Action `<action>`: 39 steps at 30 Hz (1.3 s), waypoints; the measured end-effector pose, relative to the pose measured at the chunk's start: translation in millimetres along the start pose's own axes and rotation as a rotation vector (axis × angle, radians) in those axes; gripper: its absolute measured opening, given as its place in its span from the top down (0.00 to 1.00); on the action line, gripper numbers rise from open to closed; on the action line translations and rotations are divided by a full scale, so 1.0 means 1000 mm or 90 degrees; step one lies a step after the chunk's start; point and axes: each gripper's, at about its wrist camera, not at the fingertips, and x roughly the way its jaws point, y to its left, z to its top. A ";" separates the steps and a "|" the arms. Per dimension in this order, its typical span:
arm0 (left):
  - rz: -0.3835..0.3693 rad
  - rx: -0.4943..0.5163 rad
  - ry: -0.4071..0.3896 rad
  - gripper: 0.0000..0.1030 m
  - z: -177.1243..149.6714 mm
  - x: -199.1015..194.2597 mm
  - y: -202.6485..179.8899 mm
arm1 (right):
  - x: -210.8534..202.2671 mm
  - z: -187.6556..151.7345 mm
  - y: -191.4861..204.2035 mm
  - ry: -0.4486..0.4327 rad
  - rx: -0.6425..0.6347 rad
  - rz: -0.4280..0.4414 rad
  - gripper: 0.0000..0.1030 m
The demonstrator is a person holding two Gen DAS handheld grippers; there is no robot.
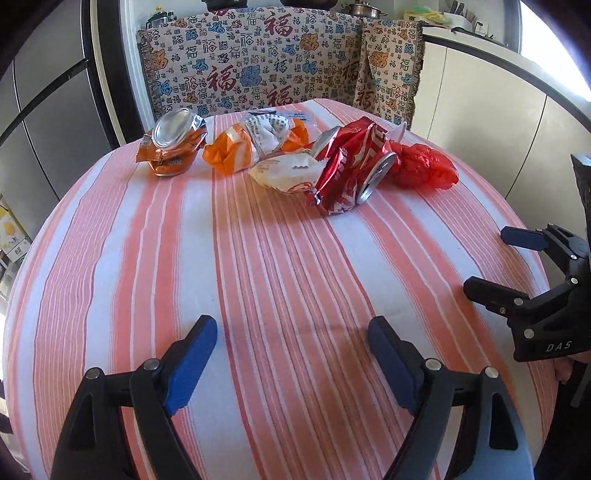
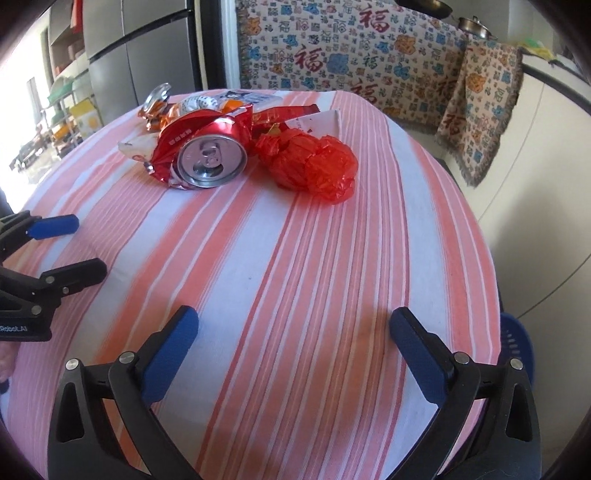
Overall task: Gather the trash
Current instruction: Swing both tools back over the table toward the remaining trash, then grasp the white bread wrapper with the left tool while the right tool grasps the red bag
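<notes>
Red crushed can (image 2: 207, 162) and wrappers heaped at desk (image 1: 258, 277) far edge | left tongs (image 1: 291, 354) wide, empty | right tongs (image 2: 293, 347) wide, empty, probably lining up | blue bin (image 2: 517, 343) perhaps below desk edge

A home kitchen: fridge (image 2: 147, 55), pots (image 2: 474, 24), cloth-covered table (image 2: 332, 277).

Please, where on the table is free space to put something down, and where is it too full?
Free: the striped cloth between both tools and the trash row. Crowded: the far edge, from the orange can through the wrappers and red can to the red bag.
</notes>
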 end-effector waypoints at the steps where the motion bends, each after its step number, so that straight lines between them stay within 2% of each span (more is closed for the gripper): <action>1: 0.000 0.000 0.000 0.17 0.000 0.000 0.000 | 0.001 0.001 0.001 -0.001 0.000 -0.002 0.00; 6: -0.003 -0.002 -0.001 0.17 0.000 -0.001 0.000 | 0.002 0.002 0.002 -0.002 0.002 -0.003 0.00; 7: -0.016 -0.013 -0.005 0.17 0.001 -0.002 0.003 | 0.001 0.002 0.001 -0.002 0.003 -0.002 0.00; 9: -0.069 -0.056 -0.020 0.17 0.010 -0.010 0.016 | 0.001 0.001 0.001 -0.002 0.003 -0.002 0.00; 11: -0.116 -0.109 -0.053 0.17 0.033 -0.021 0.033 | 0.001 0.001 0.001 -0.003 0.002 -0.002 0.00; 14: -0.143 -0.155 -0.076 0.17 0.076 -0.025 0.044 | 0.001 0.001 0.001 -0.003 0.001 -0.002 0.00; 18: -0.127 -0.165 -0.025 0.18 0.122 0.009 0.038 | 0.001 0.001 0.001 -0.003 0.002 -0.002 0.00; 19: -0.125 -0.170 -0.003 0.22 0.129 0.020 0.036 | 0.001 0.001 0.001 -0.003 0.002 -0.002 0.00; 20: -0.128 -0.175 0.014 0.29 0.131 0.029 0.039 | 0.001 0.001 0.001 -0.003 0.002 -0.002 0.00; 21: -0.135 -0.179 0.040 0.41 0.131 0.039 0.036 | 0.001 0.001 0.001 -0.003 0.002 -0.002 0.00; 23: -0.167 -0.203 0.050 0.45 0.129 0.041 0.040 | 0.001 0.001 0.001 -0.003 0.002 -0.002 0.00; 24: -0.179 -0.215 0.051 0.53 0.126 0.040 0.042 | 0.001 0.001 0.001 -0.003 0.002 -0.002 0.00; 25: -0.180 -0.217 0.062 0.70 0.123 0.040 0.044 | 0.001 0.001 0.001 -0.004 0.003 -0.001 0.00; 26: -0.177 -0.212 0.074 0.74 0.118 0.042 0.042 | 0.000 0.001 0.001 -0.004 0.003 -0.001 0.00; 29: -0.165 -0.192 0.090 0.74 0.103 0.042 0.043 | 0.000 0.001 0.001 -0.004 0.002 -0.002 0.00; 32: -0.157 -0.198 0.074 0.63 0.094 0.040 0.050 | 0.000 0.000 0.001 -0.005 0.002 -0.004 0.00; 33: -0.159 -0.207 0.071 0.56 0.092 0.041 0.051 | 0.000 0.000 0.001 -0.005 0.002 -0.004 0.00; 34: -0.162 -0.211 0.071 0.53 0.091 0.042 0.050 | -0.001 0.000 0.001 -0.005 0.002 -0.004 0.00; 36: -0.153 -0.192 0.071 0.53 0.090 0.045 0.044 | -0.001 0.000 0.001 -0.005 0.002 -0.003 0.00; 38: -0.126 -0.158 0.066 0.56 0.089 0.042 0.035 | -0.001 0.000 0.001 -0.005 0.003 -0.003 0.00; 39: -0.121 -0.146 0.066 0.75 0.089 0.042 0.033 | -0.001 0.000 0.001 -0.005 0.003 -0.003 0.00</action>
